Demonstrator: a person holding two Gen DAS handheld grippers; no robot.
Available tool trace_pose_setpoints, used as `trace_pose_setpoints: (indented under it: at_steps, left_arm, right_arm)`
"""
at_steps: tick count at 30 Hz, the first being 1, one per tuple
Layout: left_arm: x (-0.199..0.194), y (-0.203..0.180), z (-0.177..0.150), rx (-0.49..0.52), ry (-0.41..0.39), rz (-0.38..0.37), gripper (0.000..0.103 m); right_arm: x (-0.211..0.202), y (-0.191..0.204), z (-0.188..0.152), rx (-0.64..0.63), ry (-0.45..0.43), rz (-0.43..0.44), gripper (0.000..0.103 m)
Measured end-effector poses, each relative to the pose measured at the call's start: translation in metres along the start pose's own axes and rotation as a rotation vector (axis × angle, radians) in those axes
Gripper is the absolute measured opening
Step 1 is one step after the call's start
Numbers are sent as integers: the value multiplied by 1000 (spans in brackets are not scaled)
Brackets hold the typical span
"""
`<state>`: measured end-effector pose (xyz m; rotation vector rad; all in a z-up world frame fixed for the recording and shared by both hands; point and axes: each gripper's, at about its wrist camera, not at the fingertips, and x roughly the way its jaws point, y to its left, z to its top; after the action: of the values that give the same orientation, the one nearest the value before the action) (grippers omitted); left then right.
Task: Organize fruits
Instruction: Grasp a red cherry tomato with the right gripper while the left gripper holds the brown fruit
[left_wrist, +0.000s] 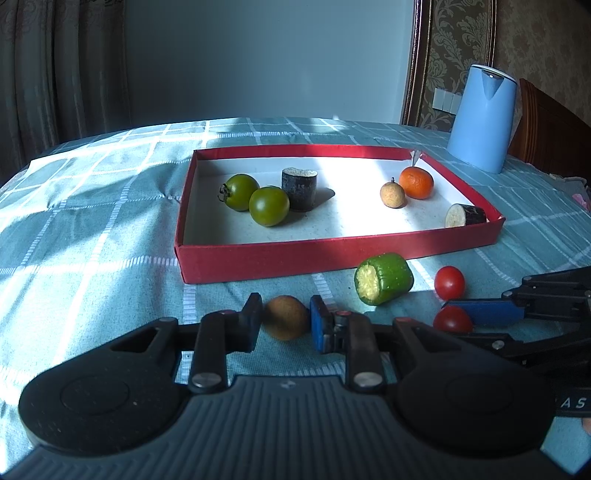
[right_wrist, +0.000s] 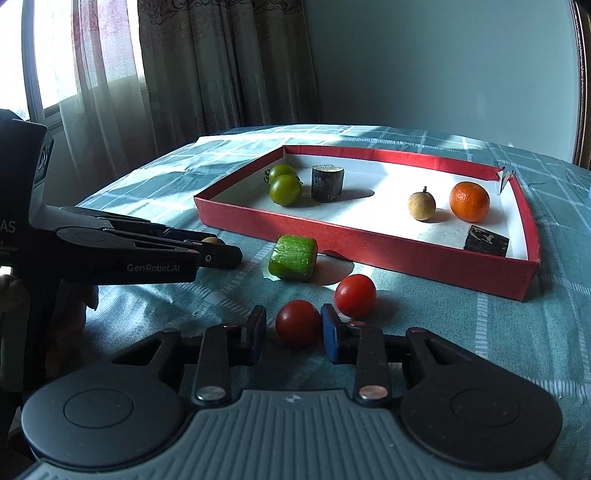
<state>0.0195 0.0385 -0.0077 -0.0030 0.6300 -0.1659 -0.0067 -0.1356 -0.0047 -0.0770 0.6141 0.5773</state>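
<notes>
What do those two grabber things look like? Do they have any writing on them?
Both are black plastic tools. Each has two round black discs beside a ribbed grey middle, silver screws, and straight black arms ending in fingers with blue pads. The left gripper shows white "GenRobot.AI" lettering on its side in the right wrist view. The right gripper looks the same. No cables show.

Brown fruit (right_wrist: 212, 241) mostly behind jaws
</notes>
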Motion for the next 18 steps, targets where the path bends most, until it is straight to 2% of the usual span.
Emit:
trace_pose_setpoints:
  at_steps: [4,15,18]
  left_arm:
    - [0,0,0,0,0,0,24]
    - [-2,-1,0,-3,-6,-2,24]
    - [-5,-2,0,7,-25,-6,24]
  right_arm:
    - [0,2,0,-12,0,-4,25]
    - [-3,5,0,-29,-19,-19,25]
    - [-9,4,-1,-22,-52,-25,25]
